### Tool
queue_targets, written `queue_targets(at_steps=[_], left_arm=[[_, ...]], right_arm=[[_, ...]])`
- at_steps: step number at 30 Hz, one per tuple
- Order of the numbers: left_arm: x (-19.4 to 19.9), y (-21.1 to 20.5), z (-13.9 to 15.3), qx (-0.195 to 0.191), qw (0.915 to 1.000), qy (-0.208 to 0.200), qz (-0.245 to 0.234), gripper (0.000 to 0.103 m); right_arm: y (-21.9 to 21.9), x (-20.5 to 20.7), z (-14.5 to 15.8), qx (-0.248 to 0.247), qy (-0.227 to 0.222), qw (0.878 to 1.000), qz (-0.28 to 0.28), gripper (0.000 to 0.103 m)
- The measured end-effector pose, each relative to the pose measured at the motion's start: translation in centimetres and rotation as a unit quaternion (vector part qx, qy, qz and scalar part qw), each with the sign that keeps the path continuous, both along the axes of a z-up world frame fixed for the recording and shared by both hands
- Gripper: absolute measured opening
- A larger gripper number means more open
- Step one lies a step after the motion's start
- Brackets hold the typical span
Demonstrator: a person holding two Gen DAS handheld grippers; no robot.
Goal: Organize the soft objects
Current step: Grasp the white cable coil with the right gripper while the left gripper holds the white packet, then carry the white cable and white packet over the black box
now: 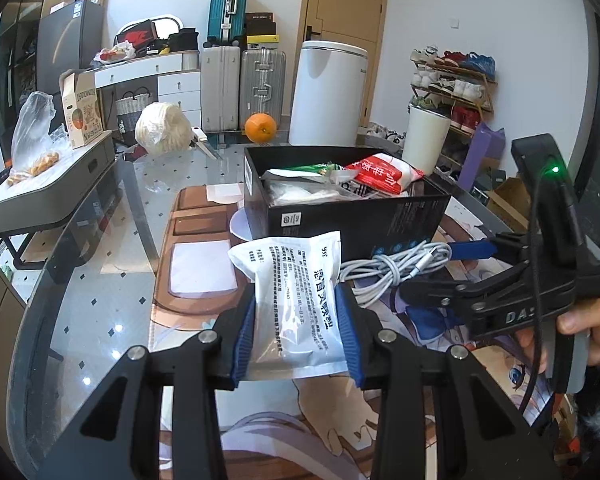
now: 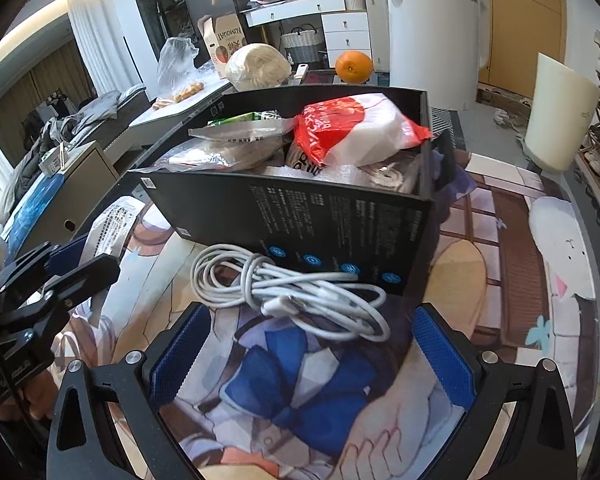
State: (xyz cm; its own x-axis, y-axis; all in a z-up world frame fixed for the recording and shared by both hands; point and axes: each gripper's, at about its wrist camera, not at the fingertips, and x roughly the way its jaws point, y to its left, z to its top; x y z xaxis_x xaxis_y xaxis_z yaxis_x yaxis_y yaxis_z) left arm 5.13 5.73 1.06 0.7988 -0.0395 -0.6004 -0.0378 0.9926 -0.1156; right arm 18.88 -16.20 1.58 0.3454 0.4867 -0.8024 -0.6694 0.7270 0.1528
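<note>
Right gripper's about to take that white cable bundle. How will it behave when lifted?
Probably floppy: the cable is loosely coiled, so loops may sag or trail once lifted. It looks light. One strand wraps the middle, so it may hold together if the open right gripper pinches there; the loose plug end may dangle.

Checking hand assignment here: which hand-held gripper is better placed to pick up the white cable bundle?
Right. The right hand-held gripper is open, with the cable bundle just ahead between its fingers. The left hand-held gripper is shut on the white packet.
</note>
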Motion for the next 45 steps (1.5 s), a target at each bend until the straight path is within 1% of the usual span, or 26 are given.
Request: queue_targets(at_steps=[5, 11, 18, 20, 22, 28, 34, 37, 45], left_arm=[[0.0, 0.3, 0.0, -0.007, 1.0, -0.004, 0.005, 0.037], [0.1, 0.4, -0.2, -0.009, 0.9999, -0.005, 0.005, 0.037], [0.3, 0.4, -0.3, -0.01, 0.9999, -0.005, 0.005, 0.037], [0.3, 0.2, -0.3, -0.009, 0.9999, -0.004, 0.004, 0.037], [0.3, 0.2, -0.4, -0.009, 0.9999, -0.004, 0.004, 0.037], [0.2, 0.1, -0.4, -0.009, 0.9999, -0.005, 0.004, 0.037], [0.3, 0.0, -0.4, -0.008, 1.0, -0.005, 0.003, 0.037], [0.3, -0.1, -0.4, -0.006, 1.0, -0.007, 0.004, 0.037], [0.2, -0.5, 0.4, -0.004, 0.9998, -0.021, 0.001, 0.037]], right_arm=[[1.4, 0.3, -0.2, -0.004, 0.001, 1.0, 0.0, 0.102], [2.3, 1.0, -0.6, -0.006, 0.012, 1.0, -0.005, 0.102], [2.6, 1.1, -0.7, -0.01, 0.005, 1.0, -0.017, 0.101], [2.5, 1.0, -0.6, -0.008, 0.003, 1.0, -0.022, 0.098], [2.0, 1.0, -0.5, 0.004, 0.006, 1.0, -0.025, 0.088], [0.2, 0.9, -0.1, 0.04, 0.015, 0.999, -0.034, 0.07], [-0.4, 0.5, 0.1, 0.045, 0.01, 0.998, -0.031, 0.068], [-1.1, 0.1, 0.4, 0.058, 0.008, 0.998, -0.026, 0.067], [-3.1, -1.3, 2.4, 0.068, -0.027, 0.997, -0.017, 0.067]])
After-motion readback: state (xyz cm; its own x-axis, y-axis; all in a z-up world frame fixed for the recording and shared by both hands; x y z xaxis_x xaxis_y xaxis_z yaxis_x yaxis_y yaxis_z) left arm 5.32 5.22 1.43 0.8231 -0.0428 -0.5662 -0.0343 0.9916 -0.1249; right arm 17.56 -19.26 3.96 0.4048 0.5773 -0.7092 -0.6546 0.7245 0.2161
